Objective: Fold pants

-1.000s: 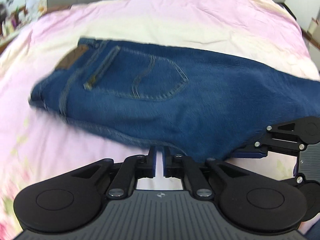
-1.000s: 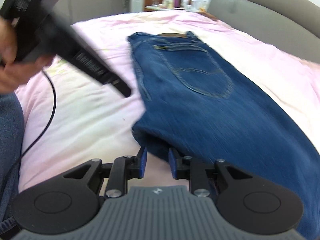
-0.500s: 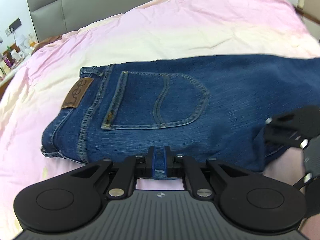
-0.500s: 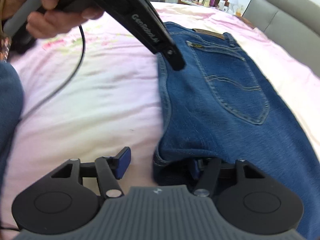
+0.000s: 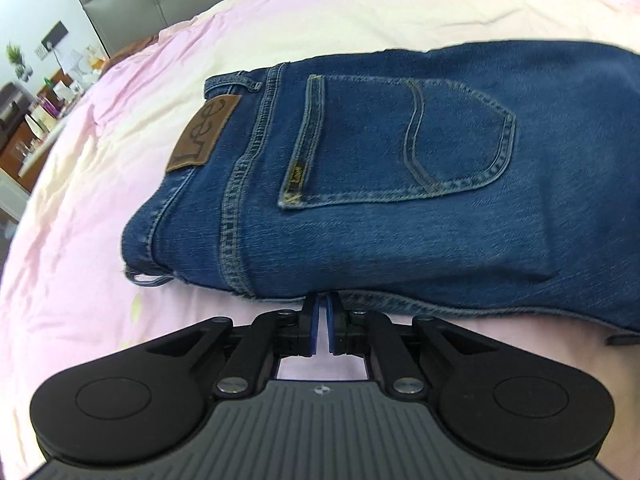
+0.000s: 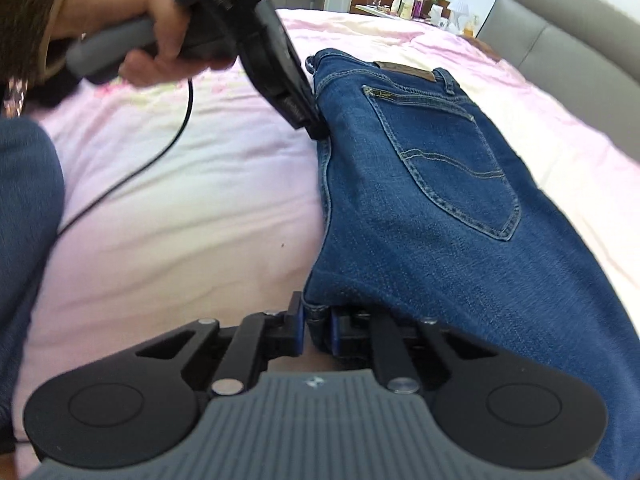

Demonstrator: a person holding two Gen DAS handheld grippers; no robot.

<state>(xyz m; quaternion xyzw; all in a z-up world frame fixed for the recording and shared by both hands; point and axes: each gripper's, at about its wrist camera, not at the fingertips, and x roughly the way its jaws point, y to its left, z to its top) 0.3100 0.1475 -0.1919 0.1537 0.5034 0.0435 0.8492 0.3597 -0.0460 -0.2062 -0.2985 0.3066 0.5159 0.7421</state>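
Blue jeans (image 5: 400, 200) are shown lying flat on a bed (image 5: 100, 208) covered in pink and cream bedding, back side up, with a brown leather patch (image 5: 205, 133) at the waistband and a stitched back pocket (image 5: 400, 148) beside it. The jeans are folded lengthwise, one leg laid over the other.

In the left wrist view, the left gripper (image 5: 320, 320) is seen at the near edge of the jeans, below the back pocket. Its blue pads are drawn almost together, and the tips meet the frayed denim edge; whether cloth is pinched between them cannot be told.

In the right wrist view, the right gripper (image 6: 316, 330) is seen at the near corner of the jeans, on the side away from the waistband. Its jaws are closing, and a thick fold of denim is clamped between the pads.

The hand (image 6: 160, 28) carrying the left gripper, with a black cable (image 6: 160, 160) hanging from it, is visible above the jeans' left edge.
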